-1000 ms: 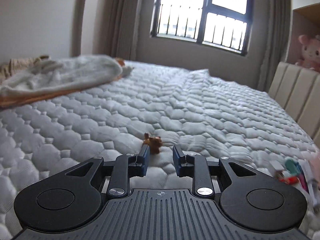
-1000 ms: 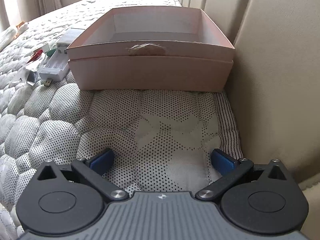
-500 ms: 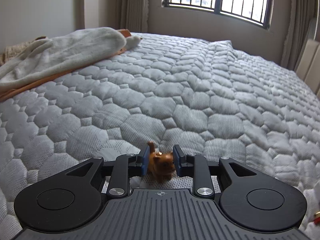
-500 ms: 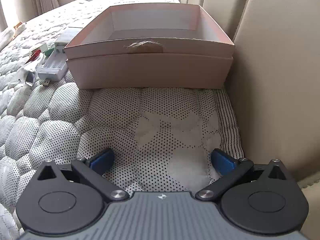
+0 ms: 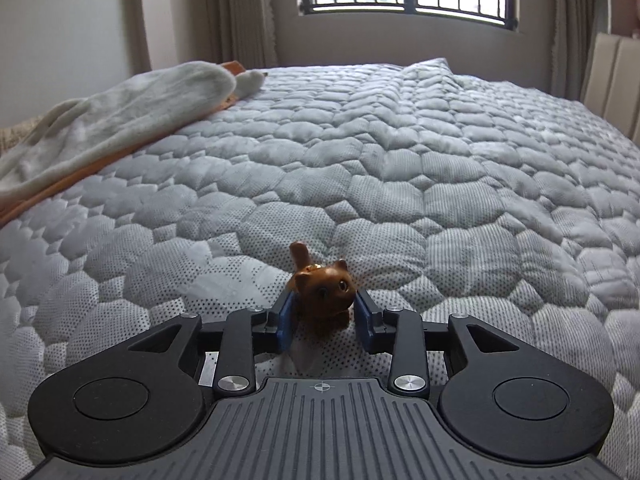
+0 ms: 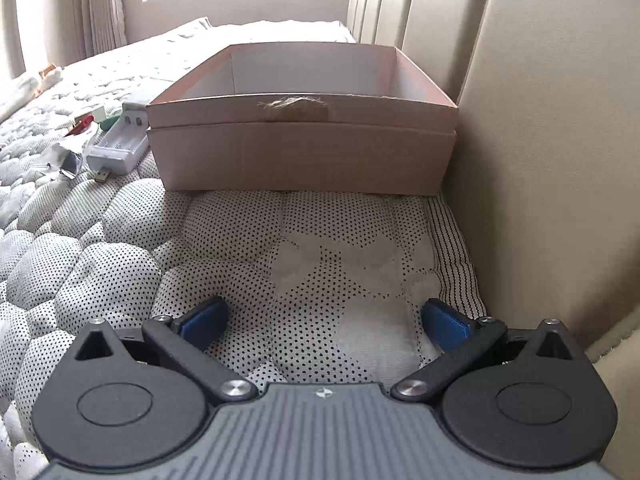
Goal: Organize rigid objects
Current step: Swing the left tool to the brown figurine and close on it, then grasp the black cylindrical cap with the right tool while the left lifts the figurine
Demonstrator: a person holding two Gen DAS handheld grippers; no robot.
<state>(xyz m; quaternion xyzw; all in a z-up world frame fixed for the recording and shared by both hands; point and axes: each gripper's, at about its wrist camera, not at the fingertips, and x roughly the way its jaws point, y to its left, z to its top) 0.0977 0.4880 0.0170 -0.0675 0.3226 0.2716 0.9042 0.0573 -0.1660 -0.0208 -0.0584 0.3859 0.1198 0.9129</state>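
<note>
**On the bed, a small cat figure sits between the left claw's pads**

On the quilted bed (image 5: 400, 168), the brown cat (image 5: 324, 292) stands upright between the left claw (image 5: 322, 320), whose jaws are opening, not pressing. It looks hard, light and glossy, so likely slippery; the rounded body gives the best hold, not the thin raised tail. The right claw (image 6: 324, 320) hangs spread wide and empty before the box (image 6: 304, 152).

A small glossy brown cat figurine (image 5: 323, 294) stood upright on the quilted mattress, tail raised, facing the camera. A white battery charger (image 6: 117, 150) lay just beside an open pink cardboard box (image 6: 304, 152).
</note>
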